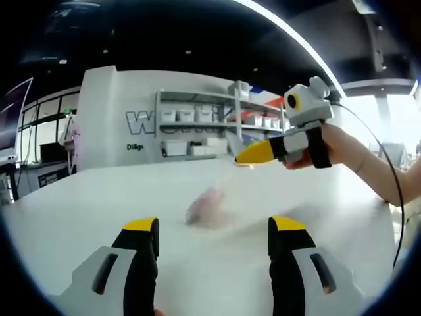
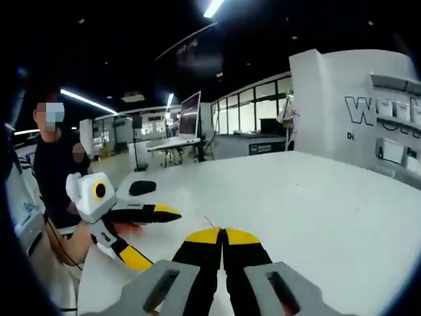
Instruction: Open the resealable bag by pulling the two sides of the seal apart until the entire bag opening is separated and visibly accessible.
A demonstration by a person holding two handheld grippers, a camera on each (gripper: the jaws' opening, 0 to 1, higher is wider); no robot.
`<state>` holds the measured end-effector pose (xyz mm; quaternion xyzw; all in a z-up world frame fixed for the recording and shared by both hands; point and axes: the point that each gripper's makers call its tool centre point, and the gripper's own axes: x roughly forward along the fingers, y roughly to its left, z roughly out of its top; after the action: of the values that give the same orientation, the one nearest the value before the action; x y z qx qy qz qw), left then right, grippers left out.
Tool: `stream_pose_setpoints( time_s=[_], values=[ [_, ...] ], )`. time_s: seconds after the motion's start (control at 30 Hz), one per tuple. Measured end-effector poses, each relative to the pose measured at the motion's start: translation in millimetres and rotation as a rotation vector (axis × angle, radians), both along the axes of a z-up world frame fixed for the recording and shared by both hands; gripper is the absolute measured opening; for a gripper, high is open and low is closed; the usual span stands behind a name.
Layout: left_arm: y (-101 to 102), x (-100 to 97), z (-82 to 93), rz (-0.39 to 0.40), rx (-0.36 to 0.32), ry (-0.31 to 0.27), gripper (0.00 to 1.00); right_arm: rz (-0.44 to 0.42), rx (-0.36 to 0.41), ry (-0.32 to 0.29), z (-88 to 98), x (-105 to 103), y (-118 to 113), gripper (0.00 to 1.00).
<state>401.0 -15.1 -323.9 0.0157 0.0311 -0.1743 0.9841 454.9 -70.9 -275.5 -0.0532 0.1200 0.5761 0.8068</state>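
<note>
Pinkish and blurred, the bag point(image 1: 205, 205) lies flat on the white table point(image 1: 85, 217), ahead of the left gripper point(image 1: 214, 240) and touching neither tool. The seal cannot be made out, so a grab may catch both sides together, or slide the light bag away. The left gripper is held low and level, its jaws wide apart. The right gripper point(image 2: 223, 236) has its jaws pressed together on nothing; in the left gripper view a hand point(image 1: 329, 148) holds it raised beyond the bag.
</note>
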Motion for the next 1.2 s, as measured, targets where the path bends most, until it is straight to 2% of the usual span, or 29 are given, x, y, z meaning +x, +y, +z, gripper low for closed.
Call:
stream_pose_setpoints(
  time_s=[0.8, 1.2],
  values=[
    [-1.2, 1.2, -1.8, -0.003, 0.003, 0.001, 0.67, -0.036, 0.032, -0.002, 16.0, 8.1, 0.0, 0.0],
    [-0.2, 0.6, -1.7, -0.001, 0.006, -0.001, 0.66, -0.037, -0.049, -0.032, 28.9, 13.8, -0.1, 0.0]
  ],
)
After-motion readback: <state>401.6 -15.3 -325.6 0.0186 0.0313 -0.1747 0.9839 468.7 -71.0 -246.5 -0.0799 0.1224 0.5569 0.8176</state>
